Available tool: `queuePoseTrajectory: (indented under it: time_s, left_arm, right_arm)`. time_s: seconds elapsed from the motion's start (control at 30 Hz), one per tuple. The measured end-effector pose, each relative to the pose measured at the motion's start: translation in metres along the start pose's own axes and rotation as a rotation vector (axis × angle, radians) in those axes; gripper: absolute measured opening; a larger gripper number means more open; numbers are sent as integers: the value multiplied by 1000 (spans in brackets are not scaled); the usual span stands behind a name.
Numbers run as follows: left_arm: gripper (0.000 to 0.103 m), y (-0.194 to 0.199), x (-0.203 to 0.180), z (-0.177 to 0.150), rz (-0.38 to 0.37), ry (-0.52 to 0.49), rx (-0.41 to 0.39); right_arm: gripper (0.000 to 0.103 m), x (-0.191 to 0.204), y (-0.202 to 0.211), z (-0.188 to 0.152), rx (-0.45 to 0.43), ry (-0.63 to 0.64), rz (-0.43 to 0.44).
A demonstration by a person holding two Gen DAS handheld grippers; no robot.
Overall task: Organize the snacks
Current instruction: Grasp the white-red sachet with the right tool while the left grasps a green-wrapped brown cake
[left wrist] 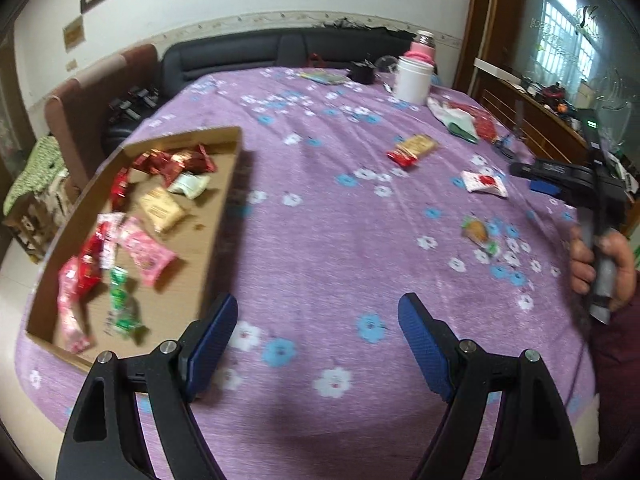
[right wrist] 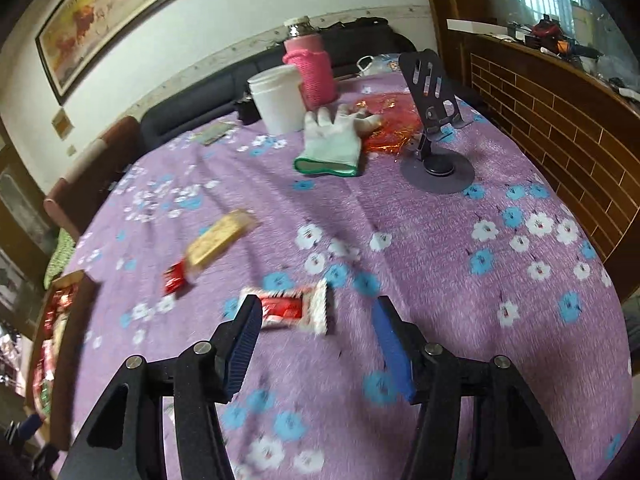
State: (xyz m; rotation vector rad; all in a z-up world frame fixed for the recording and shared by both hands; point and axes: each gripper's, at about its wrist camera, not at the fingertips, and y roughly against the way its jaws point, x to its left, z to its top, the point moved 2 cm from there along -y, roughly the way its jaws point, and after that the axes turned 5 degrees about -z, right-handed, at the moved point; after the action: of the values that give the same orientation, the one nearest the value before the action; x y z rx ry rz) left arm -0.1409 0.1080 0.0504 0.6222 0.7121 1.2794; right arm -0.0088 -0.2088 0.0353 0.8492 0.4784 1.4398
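A cardboard tray [left wrist: 224,200] at the left of the purple flowered table holds several wrapped snacks [left wrist: 156,208]. Loose snacks lie on the cloth: a gold and red bar [left wrist: 412,148], a white and red packet [left wrist: 484,184] and a small orange one [left wrist: 478,234]. My left gripper [left wrist: 318,312] is open and empty, just right of the tray's near corner. My right gripper [right wrist: 316,312] is open over the white and red packet [right wrist: 292,308], which lies by its left finger. The gold bar [right wrist: 212,244] lies further left. The right gripper also shows in the left wrist view [left wrist: 536,178], hand-held.
A white tub [right wrist: 278,100], a pink bottle [right wrist: 310,68], a white glove [right wrist: 334,140], red foil [right wrist: 392,124] and a phone stand [right wrist: 436,120] sit at the far side. A dark sofa [left wrist: 248,52] and a wooden cabinet [right wrist: 560,120] border the table.
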Motion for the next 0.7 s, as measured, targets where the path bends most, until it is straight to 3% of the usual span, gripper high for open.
queuePoseTrajectory:
  time_s: [0.1,0.2,0.33,0.37,0.5,0.7]
  left_arm:
    - [82,-5,-7,-1,-15,-11,18]
    - [82,-9,-12,-3,-15,-21,27]
    - [82,-17,-11,-2,-26,-2,41]
    - [82,-19,-11,-2,-32,6,45]
    - [82,-32,-15,-2,-96,37,83]
    - [82,-46,-33,-2,-178,23,123]
  right_arm:
    - [61,9,-20,7,9,15,11]
    - [61,15,-41,10,68,9,81]
    - [61,27,-43,-2,176,28,351]
    - [61,29,-38,-2,164,43,369]
    - [61,43,-25,-4,52,162,217]
    - [64,75,-31,-19,23,332,149]
